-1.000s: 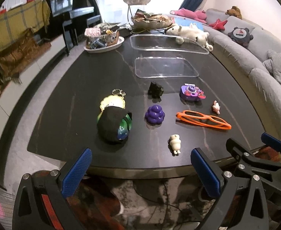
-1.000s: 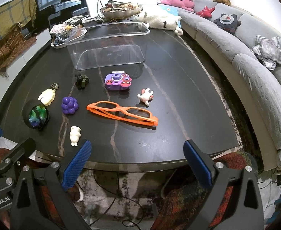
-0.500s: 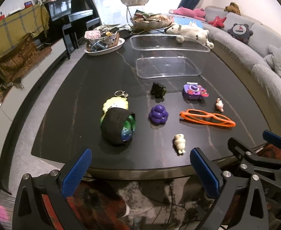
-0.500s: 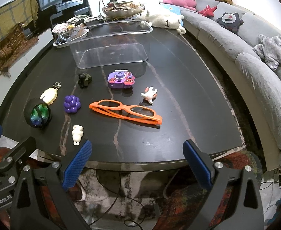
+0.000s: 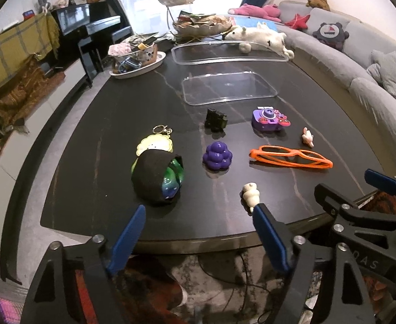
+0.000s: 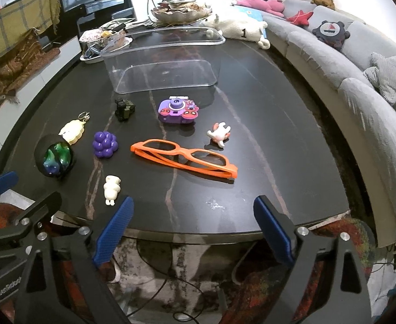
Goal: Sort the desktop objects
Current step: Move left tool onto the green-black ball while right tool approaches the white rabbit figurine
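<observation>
Left gripper jaws just been closing, nothing between; right gripper wide, empty. Toys mid-frame, clear bin upper centre. Advise: start with white figure lower centre, straddle squarely before squeezing.

We note the left gripper: black angular frame, blue ribbed pads on its fingers, silver screw heads at the pivots; the right gripper matches it in build and colour; pale lettering marks one black body seen at the lower left of the right view.
</observation>
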A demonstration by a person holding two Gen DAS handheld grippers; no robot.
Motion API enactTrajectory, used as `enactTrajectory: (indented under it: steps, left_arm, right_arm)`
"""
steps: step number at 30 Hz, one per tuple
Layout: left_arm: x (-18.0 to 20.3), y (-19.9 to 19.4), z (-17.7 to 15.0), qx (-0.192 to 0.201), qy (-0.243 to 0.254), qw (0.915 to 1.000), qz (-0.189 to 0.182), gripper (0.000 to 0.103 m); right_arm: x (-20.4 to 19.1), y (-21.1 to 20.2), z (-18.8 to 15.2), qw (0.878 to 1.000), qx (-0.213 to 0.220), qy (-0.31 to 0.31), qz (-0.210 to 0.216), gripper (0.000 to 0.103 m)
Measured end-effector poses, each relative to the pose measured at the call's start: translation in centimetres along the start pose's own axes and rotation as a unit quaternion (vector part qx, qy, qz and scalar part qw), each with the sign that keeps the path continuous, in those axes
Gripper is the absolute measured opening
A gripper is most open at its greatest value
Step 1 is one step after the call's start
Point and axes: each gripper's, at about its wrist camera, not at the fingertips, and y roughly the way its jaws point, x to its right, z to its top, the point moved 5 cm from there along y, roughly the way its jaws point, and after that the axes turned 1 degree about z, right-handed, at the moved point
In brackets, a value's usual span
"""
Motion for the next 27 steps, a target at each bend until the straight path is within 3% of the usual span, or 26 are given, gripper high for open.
enactTrajectory:
  steps: [18,27]
  left_arm:
    - [-0.2,2.1,1.3,-0.021,-0.029,0.9992,-0.017,0.077]
    - [0.4,2.6,1.9,-0.005,-0.034,0.9985,0.044,0.077]
  right_arm:
    - [0.3,1.2,1.8,1.0,0.006,0.011,0.012,0.086]
    - [0.6,2.1,2.2,1.0,0.003,0.012,0.0,0.08]
